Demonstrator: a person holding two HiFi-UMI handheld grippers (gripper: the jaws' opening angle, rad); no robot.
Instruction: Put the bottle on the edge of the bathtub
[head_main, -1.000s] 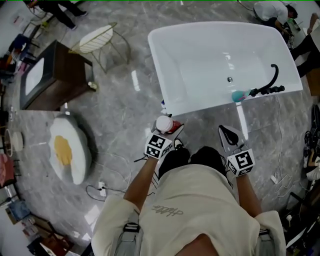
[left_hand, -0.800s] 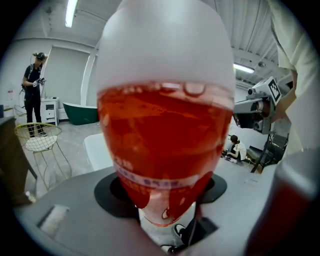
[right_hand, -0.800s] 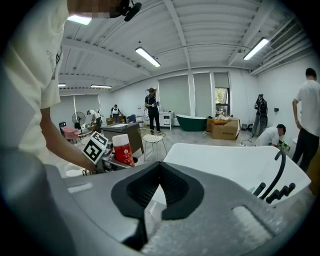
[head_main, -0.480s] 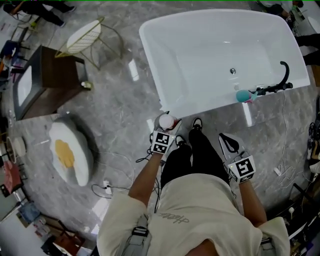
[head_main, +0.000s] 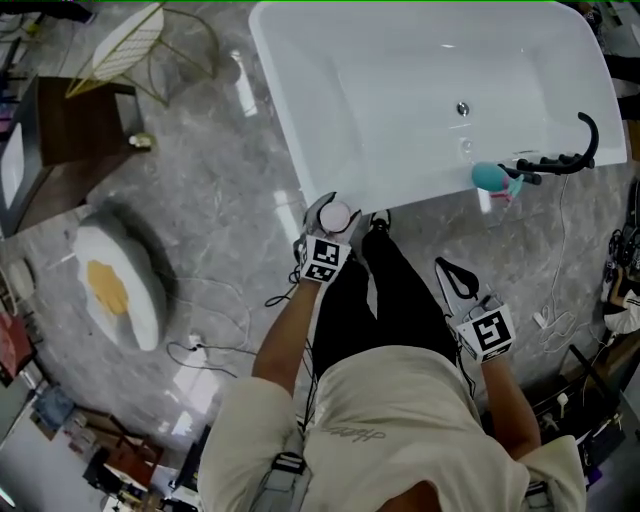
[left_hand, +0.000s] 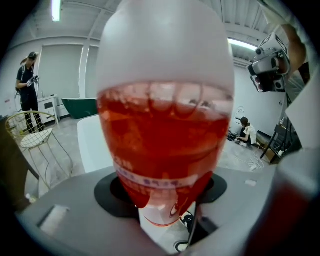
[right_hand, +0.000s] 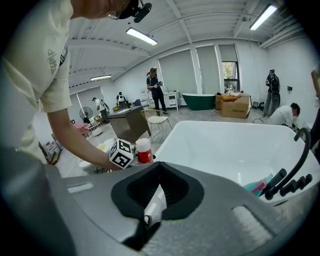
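My left tongs (head_main: 331, 218) are clamped on the one bottle (left_hand: 165, 125) of red liquid. I hold it upright right at the near rim of the single white bathtub (head_main: 400, 196), since that ledge is its destination; whether its base touches, I cannot tell. My right tongs (head_main: 452, 272) hang closed and empty beside my leg, spare for now. One teal item (head_main: 490, 177) sits by one black tap (head_main: 570, 158).
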